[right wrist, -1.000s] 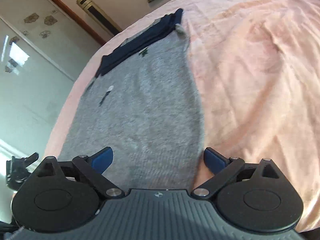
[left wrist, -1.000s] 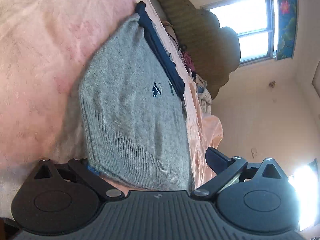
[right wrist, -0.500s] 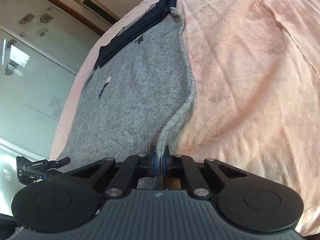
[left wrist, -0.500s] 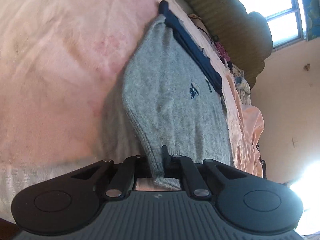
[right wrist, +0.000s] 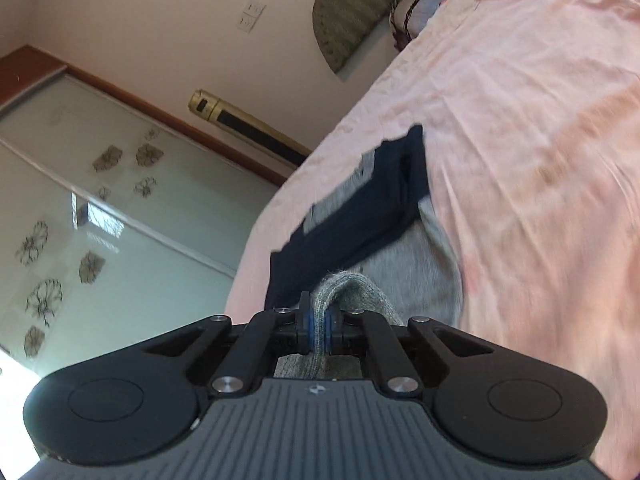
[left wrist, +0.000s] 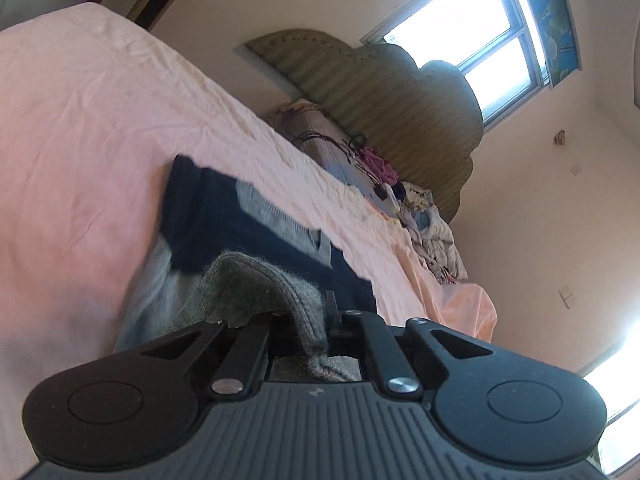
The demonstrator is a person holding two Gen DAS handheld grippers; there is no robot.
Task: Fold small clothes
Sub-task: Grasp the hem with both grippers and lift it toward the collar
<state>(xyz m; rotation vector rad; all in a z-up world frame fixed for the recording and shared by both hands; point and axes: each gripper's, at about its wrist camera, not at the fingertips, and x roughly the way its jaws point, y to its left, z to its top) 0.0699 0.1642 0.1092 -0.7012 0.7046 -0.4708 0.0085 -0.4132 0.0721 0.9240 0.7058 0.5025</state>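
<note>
Grey knit hem of the sweater [left wrist: 256, 280] is pinched by the left tool [left wrist: 316, 340] and right tool [right wrist: 318, 328] alike and held above the bed [right wrist: 540, 160], presumably so it can be carried toward the navy collar [right wrist: 360, 216].

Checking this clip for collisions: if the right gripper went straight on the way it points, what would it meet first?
Probably the sweater's navy band, lying on the bed just ahead of the right gripper, which is shut on the grey hem. Depth is unclear.

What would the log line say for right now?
left hand-held gripper: shut on grey knitted sweater | right hand-held gripper: same | hem lifted
</note>
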